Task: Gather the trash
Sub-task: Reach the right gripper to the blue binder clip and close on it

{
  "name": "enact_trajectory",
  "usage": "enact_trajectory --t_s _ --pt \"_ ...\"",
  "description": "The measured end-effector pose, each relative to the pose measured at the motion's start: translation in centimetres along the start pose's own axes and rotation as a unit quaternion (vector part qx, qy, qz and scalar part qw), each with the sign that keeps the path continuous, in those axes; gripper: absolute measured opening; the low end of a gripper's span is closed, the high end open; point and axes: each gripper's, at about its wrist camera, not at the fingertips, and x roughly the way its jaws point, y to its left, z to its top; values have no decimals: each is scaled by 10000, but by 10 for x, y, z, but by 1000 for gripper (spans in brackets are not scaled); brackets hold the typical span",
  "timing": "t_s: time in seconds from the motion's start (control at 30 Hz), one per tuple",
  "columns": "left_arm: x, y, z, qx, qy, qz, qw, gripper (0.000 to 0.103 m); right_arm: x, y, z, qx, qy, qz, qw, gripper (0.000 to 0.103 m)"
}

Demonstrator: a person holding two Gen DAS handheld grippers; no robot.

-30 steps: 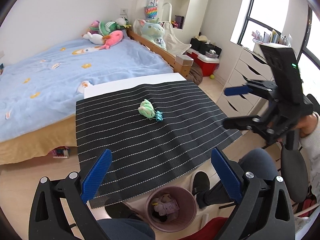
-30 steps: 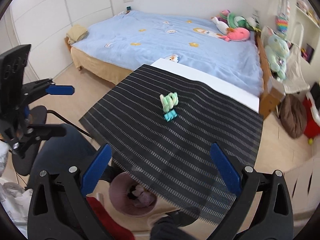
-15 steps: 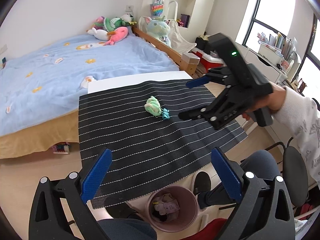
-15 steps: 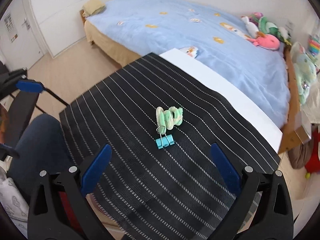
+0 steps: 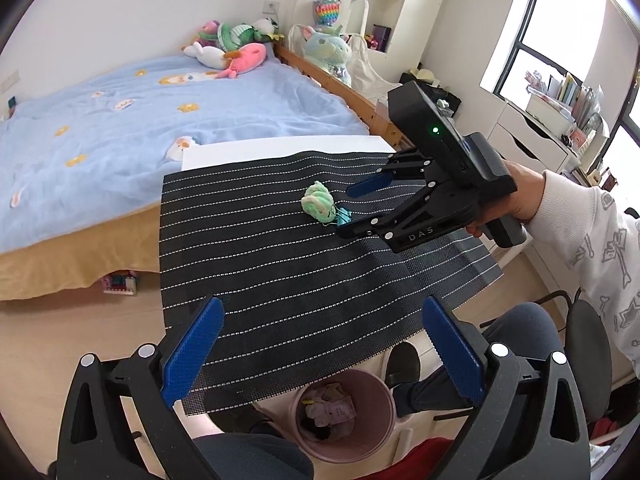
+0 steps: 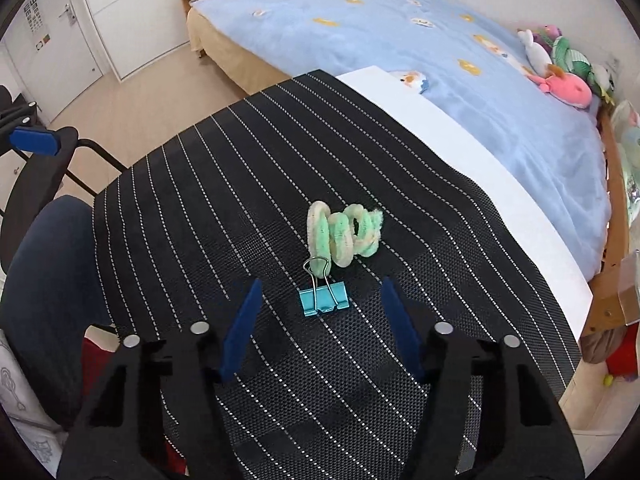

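Note:
A coiled green and cream pipe cleaner (image 6: 344, 234) lies on the black striped mat (image 6: 200, 184), hooked through the wire handle of a teal binder clip (image 6: 323, 300). Both show in the left wrist view as the pipe cleaner (image 5: 318, 202) and the clip (image 5: 343, 216). My right gripper (image 6: 322, 300) is open, its blue fingers on either side of the clip, just above the mat; it also shows in the left wrist view (image 5: 352, 210). My left gripper (image 5: 320, 348) is open and empty over the mat's near edge. A pink trash bin (image 5: 374, 432) holding crumpled paper stands on the floor below.
A bed with a blue cover (image 5: 120, 128) lies beyond the table, plush toys (image 5: 232, 50) at its head. The white table edge (image 6: 460, 140) shows past the mat. A black chair (image 5: 588, 344) stands at right. Drawers (image 5: 532, 140) stand under the window.
My right gripper has moved in low over the mat, until its open fingers sit on either side of the binder clip. The left gripper has shifted only a little.

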Motion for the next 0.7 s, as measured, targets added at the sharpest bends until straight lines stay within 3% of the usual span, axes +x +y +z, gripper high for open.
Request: enact_trajectory --t_s 0.23,0.37,0.7 --pt "2 1 -2 -20 45 -1 10000 95 9 0 -1 -7 95 30 9999 44" --pt "3 0 -2 -28 52 6 10000 95 8 1 -2 -54 116 -63 9999 26" --pt "5 -4 5 66 33 -21 10000 95 -8 3 -7 40 5 -105 9999 26"
